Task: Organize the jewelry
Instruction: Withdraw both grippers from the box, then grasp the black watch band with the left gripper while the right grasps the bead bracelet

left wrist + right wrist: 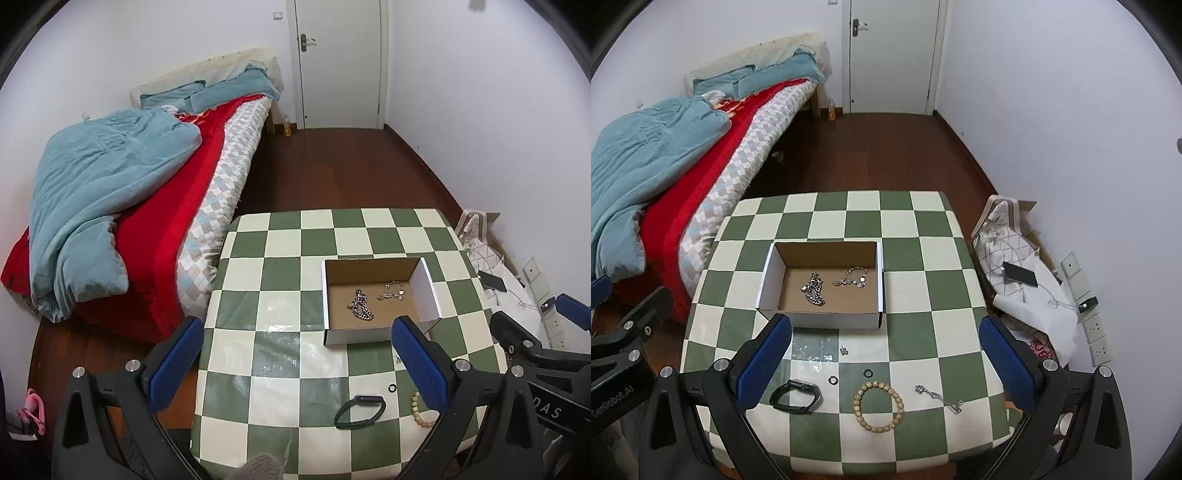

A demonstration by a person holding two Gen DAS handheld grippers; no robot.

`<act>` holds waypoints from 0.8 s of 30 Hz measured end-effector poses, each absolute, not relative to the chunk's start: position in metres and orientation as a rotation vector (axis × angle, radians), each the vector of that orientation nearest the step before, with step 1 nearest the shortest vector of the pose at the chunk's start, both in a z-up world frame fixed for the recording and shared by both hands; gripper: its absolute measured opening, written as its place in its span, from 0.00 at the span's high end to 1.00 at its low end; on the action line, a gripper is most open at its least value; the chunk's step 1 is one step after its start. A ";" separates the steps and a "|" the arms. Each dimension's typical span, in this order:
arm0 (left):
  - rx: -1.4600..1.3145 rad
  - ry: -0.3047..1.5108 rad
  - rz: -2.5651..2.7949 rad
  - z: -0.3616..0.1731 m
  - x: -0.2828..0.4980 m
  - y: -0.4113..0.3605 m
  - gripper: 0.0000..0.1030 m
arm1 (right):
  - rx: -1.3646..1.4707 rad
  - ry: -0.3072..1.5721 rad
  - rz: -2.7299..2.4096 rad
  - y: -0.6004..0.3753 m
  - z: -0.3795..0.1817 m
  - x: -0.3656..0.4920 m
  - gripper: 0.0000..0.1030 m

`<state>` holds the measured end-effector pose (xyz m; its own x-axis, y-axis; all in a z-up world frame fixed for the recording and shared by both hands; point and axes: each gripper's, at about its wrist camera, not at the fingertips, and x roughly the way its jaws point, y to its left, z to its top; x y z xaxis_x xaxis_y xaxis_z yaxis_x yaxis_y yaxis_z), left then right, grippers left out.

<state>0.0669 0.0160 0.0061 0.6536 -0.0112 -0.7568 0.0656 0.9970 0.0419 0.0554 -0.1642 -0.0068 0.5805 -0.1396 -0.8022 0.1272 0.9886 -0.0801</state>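
1. the worktop (923, 229) carried the open box (764, 284), which already held a heavy chain (813, 289) and a fine bracelet (855, 277).
2. both tools, left tool (295, 354) and right tool (886, 354), stood wide and empty.
3. the black band (796, 397) looked springy; pinch its strap.
4. the bead bracelet (879, 407) seemed light and rigid-beaded; grip across one side.
5. the thin necklace (938, 396) was limp and slippery; two small rings (833, 380) lay nearby.
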 end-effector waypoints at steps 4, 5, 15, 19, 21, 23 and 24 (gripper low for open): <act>0.051 0.830 -0.032 0.017 0.055 0.020 0.00 | -0.013 0.908 -0.150 -0.161 0.005 0.041 0.00; 0.046 0.826 -0.030 0.019 0.052 0.021 0.00 | -0.007 0.905 -0.146 -0.160 0.007 0.039 0.00; 0.085 0.815 0.037 0.000 0.040 0.022 0.00 | 0.125 0.960 -0.113 -0.185 -0.023 0.026 0.00; 0.144 0.874 0.090 -0.034 0.041 0.021 0.00 | 0.221 1.071 -0.176 -0.220 -0.075 0.021 0.01; 0.180 0.905 0.109 -0.057 0.042 0.018 0.00 | 0.257 1.120 -0.204 -0.236 -0.100 0.017 0.05; 0.207 0.947 0.101 -0.078 0.043 0.014 0.00 | 0.268 1.175 -0.232 -0.250 -0.127 0.012 0.17; 0.220 0.969 0.094 -0.089 0.044 0.011 0.00 | 0.267 1.206 -0.245 -0.255 -0.142 0.009 0.24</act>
<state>0.0442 0.0111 -0.0886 0.5639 0.1777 -0.8065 0.0188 0.9736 0.2277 0.0092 -0.2549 -0.1416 0.3373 -0.0445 -0.9404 0.3259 0.9426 0.0723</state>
